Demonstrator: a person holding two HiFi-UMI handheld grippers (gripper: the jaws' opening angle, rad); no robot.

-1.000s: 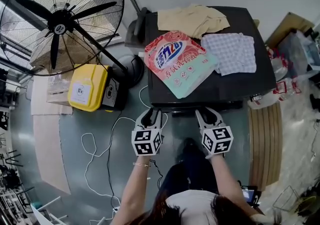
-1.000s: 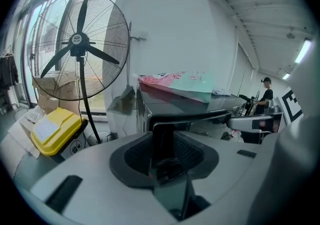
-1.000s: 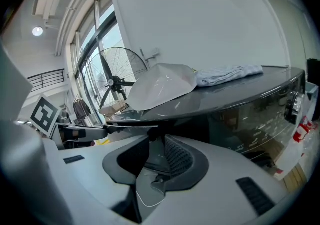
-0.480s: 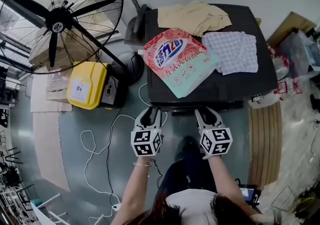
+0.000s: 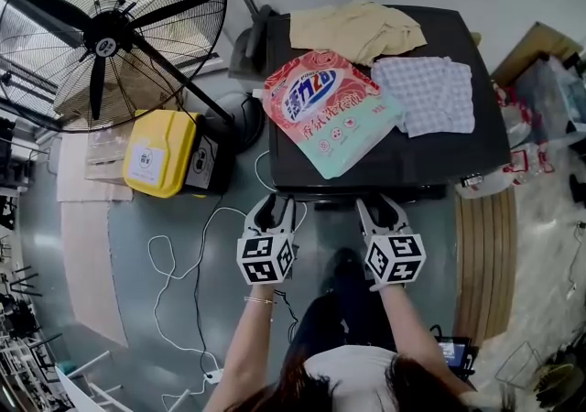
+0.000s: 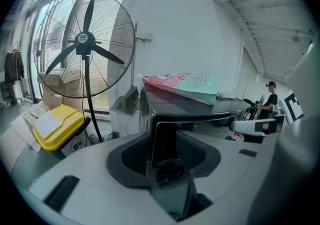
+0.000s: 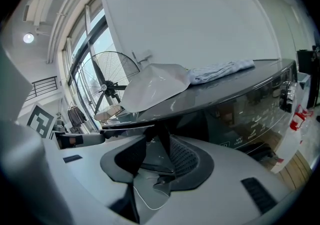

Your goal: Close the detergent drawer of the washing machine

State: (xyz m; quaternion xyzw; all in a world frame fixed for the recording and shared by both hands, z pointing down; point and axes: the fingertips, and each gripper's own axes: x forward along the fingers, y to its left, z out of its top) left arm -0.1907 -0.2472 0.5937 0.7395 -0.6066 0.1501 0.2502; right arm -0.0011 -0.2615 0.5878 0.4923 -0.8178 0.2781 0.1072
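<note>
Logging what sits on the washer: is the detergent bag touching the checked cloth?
Touching. The head view shows the detergent bag's right corner meeting the checked cloth's left edge, with no gap between them.

The washing machine [image 5: 403,163] has a dark, glossy top that mirrors the light. On it lie a shiny plastic detergent bag [image 5: 330,113], a soft checked cloth [image 5: 426,94] and a crumpled beige cloth [image 5: 352,30]. The fan [image 5: 101,35] is black wire metal, the yellow box [image 5: 160,158] smooth plastic, and the grey floor [image 5: 133,309] smooth with a dull sheen.
</note>
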